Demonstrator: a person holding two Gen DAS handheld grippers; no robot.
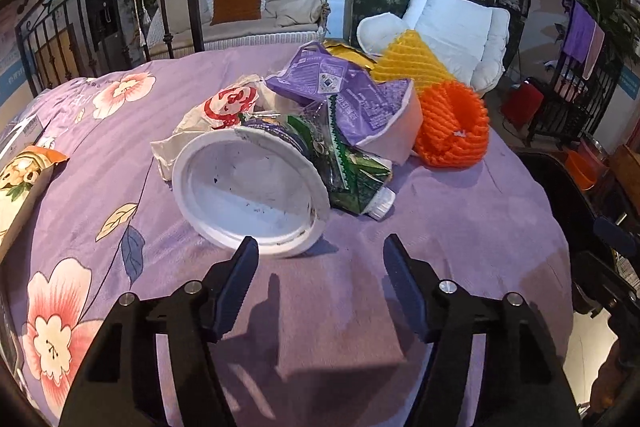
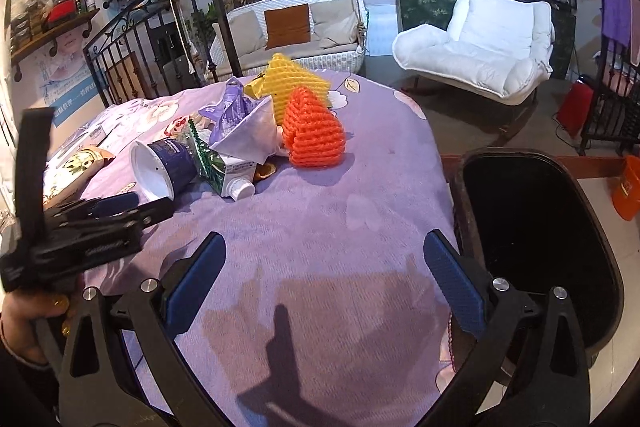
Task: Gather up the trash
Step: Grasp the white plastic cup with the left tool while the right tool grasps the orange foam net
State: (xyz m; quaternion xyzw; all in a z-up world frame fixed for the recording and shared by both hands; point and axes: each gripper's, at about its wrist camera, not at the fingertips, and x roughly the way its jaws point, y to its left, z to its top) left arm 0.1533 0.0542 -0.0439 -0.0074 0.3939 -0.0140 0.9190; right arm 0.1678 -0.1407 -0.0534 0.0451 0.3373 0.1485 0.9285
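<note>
A white paper cup lay on its side on the purple floral bedspread, its long axis roughly along the bed and its open mouth facing the left claw. That claw was spread wide, empty, its left tip just short of the cup's rim. Behind the cup sat a heap — a green carton with its capped spout pointing toward the camera, a purple wrapper, an orange foam net and a yellow one. The right claw was also spread, empty, over bare bedspread, beside a black bin — probably standing at the bed's edge.
</note>
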